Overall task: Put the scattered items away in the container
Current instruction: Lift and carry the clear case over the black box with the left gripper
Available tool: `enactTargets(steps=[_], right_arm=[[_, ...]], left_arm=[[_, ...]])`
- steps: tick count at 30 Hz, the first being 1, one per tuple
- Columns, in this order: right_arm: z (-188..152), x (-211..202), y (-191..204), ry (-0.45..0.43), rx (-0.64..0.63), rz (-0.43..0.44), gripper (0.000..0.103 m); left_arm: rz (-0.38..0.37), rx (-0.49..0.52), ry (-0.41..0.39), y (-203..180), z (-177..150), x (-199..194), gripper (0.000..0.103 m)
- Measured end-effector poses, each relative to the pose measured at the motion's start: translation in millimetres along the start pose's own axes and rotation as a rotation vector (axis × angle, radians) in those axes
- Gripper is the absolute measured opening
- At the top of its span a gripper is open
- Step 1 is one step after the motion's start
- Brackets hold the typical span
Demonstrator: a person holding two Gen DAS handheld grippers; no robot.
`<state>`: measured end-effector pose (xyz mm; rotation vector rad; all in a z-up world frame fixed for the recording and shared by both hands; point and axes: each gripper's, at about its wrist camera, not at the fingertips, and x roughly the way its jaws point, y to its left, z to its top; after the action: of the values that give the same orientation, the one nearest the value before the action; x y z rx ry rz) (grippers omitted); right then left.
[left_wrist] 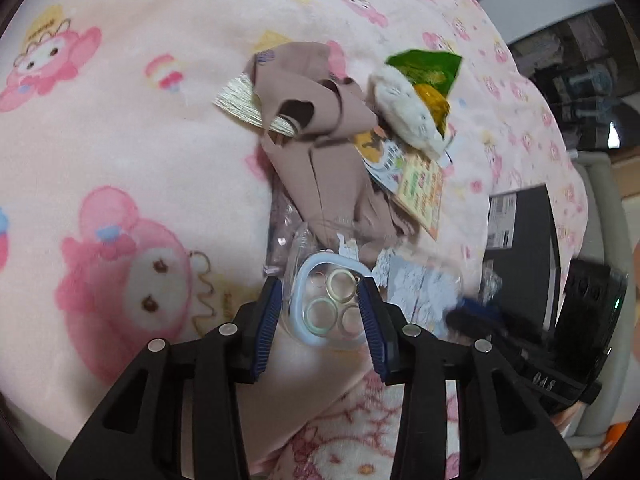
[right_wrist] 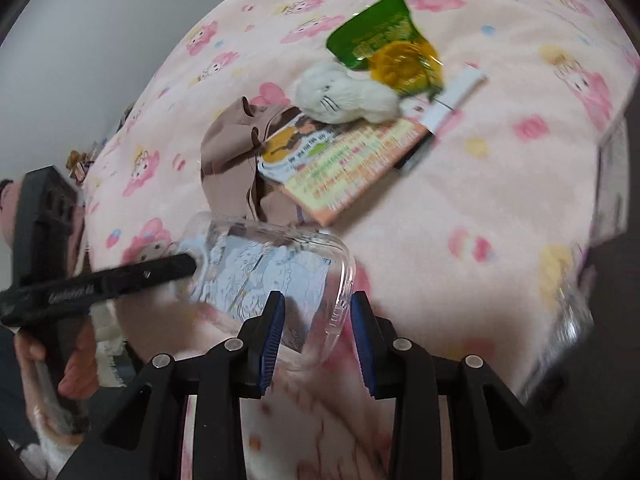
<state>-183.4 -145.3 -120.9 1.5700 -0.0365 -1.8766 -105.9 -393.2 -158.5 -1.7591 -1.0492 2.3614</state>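
Note:
A clear phone case (left_wrist: 320,332) with a pale blue camera ring and a printed sheet inside hangs tilted over the pink bed cover. My left gripper (left_wrist: 320,292) is shut on its camera end, and the ring sits between the blue pads. My right gripper (right_wrist: 317,300) is shut on the opposite end, with the case (right_wrist: 280,264) rim against its right pad. Each gripper shows in the other view: the right gripper (left_wrist: 472,312) blurred, the left gripper (right_wrist: 188,264) at the case's far corner. A black box (left_wrist: 520,232) with a white label stands at the bed's right edge.
Heaped beyond the case lie a brown garment (left_wrist: 320,152), a white plush toy (right_wrist: 348,92), a green snack packet (right_wrist: 376,36), a colourful printed card (right_wrist: 344,168) and a cream textured card (left_wrist: 240,100). A hand (right_wrist: 76,360) holds the left tool. Clear plastic (right_wrist: 568,312) lies at the right.

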Motion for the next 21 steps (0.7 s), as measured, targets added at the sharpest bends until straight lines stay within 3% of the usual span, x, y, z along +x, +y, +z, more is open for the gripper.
enactTargets(steps=[4,11,15,21], right_arm=[[2,16,-8,0.013,0.025,-0.037,0.03],[3,31,-12,0.031,0.085,0.05,0.034],[-4,7,-2,-0.015,0.06,0.025,0.034],[-15,-62,3,-0.13,0.045,-0.005,0.034]], left_arm=[[-0.017,-0.039,-0.003,7,13,12,0.042],[0.033,0.005,-0.004,-13,1,7,0.045],[0.001,0.017,-0.021,-25,-11,-11,0.045],[-0.064,0.106,-0.07,-73,-22,-46,0.045]])
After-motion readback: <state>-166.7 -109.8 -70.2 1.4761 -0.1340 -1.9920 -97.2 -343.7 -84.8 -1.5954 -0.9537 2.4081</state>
